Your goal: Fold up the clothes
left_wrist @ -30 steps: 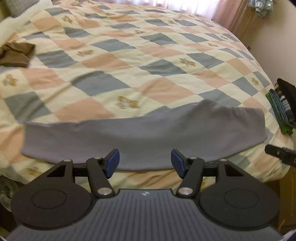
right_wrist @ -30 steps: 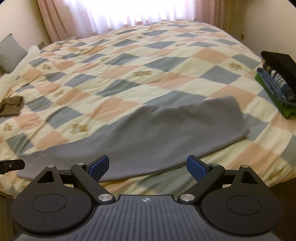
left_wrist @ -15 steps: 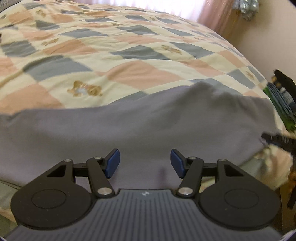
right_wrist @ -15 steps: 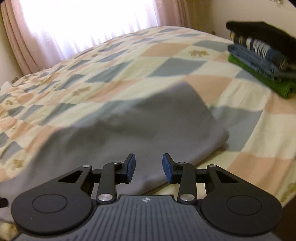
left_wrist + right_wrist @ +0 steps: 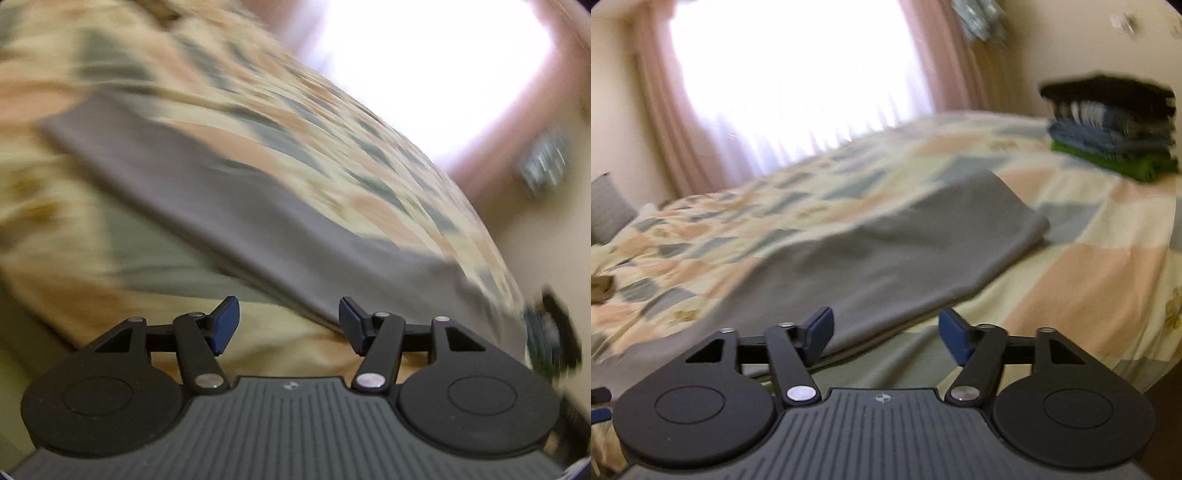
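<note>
Both tongs stand open and empty: my left tongs (image 5: 289, 322) and my right tongs (image 5: 884, 335) each sit at the near edge of the grey cloth (image 5: 886, 254), not gripping it. It lies folded in a long flat band across the checked quilt (image 5: 1089, 266) on the bed. Left view is heavily blurred and tilted. One stack of folded clothes (image 5: 1112, 127) sits at the bed's far right, apart from the cloth.

Bed (image 5: 1089, 258), checked quilt: grey garment (image 5: 886, 258) spread flat near edge; folded stack (image 5: 1115, 133) far right corner.
</note>
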